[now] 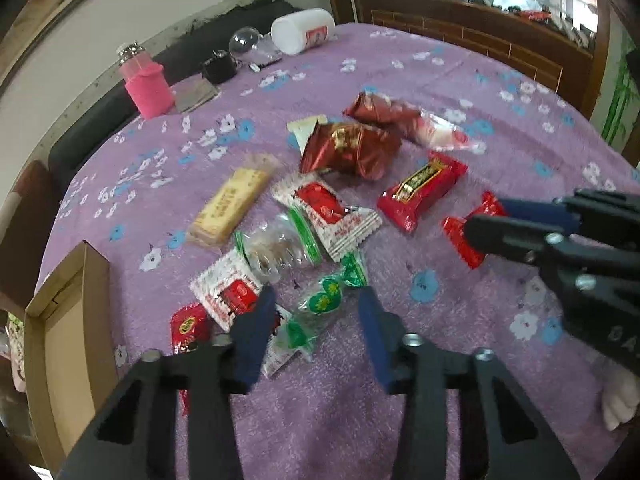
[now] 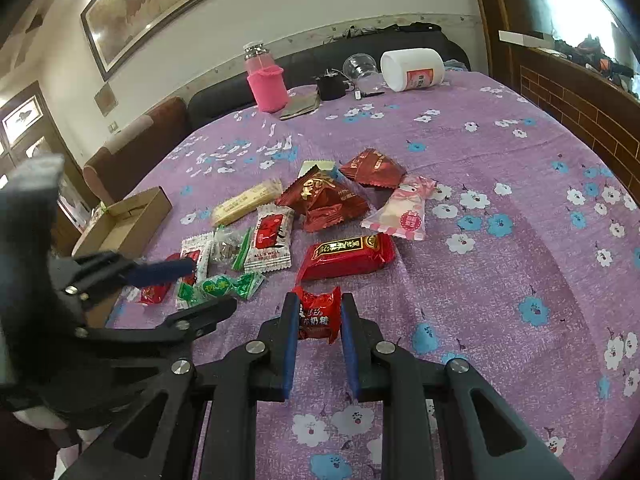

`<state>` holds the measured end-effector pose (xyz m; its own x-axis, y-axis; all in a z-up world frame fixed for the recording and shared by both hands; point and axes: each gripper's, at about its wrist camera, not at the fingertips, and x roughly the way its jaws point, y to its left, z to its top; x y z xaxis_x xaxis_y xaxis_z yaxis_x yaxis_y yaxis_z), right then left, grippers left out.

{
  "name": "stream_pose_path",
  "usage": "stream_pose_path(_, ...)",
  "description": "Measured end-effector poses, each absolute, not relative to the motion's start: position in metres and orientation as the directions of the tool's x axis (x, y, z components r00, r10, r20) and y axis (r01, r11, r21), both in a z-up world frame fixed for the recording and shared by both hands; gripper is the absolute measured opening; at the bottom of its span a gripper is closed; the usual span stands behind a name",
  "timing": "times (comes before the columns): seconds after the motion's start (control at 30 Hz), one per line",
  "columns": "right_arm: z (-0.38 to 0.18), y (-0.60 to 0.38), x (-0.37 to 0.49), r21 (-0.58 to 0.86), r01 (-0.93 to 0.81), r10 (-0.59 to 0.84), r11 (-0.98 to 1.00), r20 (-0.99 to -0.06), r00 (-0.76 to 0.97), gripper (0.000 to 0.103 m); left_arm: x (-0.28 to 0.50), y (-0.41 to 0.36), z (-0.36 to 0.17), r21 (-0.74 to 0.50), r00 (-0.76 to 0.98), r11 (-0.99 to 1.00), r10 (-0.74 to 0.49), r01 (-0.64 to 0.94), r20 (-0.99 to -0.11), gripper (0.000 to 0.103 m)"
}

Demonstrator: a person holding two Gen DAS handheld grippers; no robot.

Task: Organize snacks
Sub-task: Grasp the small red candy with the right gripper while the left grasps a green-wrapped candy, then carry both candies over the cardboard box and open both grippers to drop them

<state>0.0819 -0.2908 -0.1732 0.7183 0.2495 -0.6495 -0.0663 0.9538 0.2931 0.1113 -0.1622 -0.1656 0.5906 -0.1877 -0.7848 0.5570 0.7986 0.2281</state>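
While the right gripper (image 2: 318, 314) is closed on a red candy (image 2: 319, 312) just above the cloth (image 2: 480, 280), the left gripper (image 1: 316, 308) is held wide open and empty over a green candy (image 1: 320, 300). Its long axis is judged diagonal between the fingers; the box (image 1: 80, 308) lies further left, nearer the left hand.

Right gripper (image 2: 319, 312) clamped on small red candy packet (image 2: 318, 312), blue pads touching both sides. Left gripper (image 2: 204, 284) spread wide over green-wrapped candy (image 2: 218, 287). Long red snack bar (image 2: 346, 258) just beyond held packet. Cardboard box (image 2: 124, 220) at left table edge. Purple floral tablecloth (image 2: 480, 280) underneath.
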Motion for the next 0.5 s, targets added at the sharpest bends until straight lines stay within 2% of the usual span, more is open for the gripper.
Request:
stream_pose_path(0.07,-0.174,-0.292,0.083,0.302,-0.066,0.256,0.951,-0.650,0.716,0.021,0.112,-0.163,-0.167,0.200,0.571,0.800,-0.205,0.565,-0.795,0.019)
stream_pose_path(0.3,-0.176,-0.291,0.084,0.306,-0.073,0.265,0.949,-0.654,0.709,0.021,0.098,-0.155,-0.154,0.142,0.599,0.838,-0.248,0.528,-0.761,0.018)
stream_pose_path(0.5,-0.173,-0.293,0.081,0.303,-0.072,0.258,0.950,-0.635,0.728,0.021,0.053,-0.120,-0.100,0.004,0.645,0.876,-0.352,0.483,-0.678,0.018)
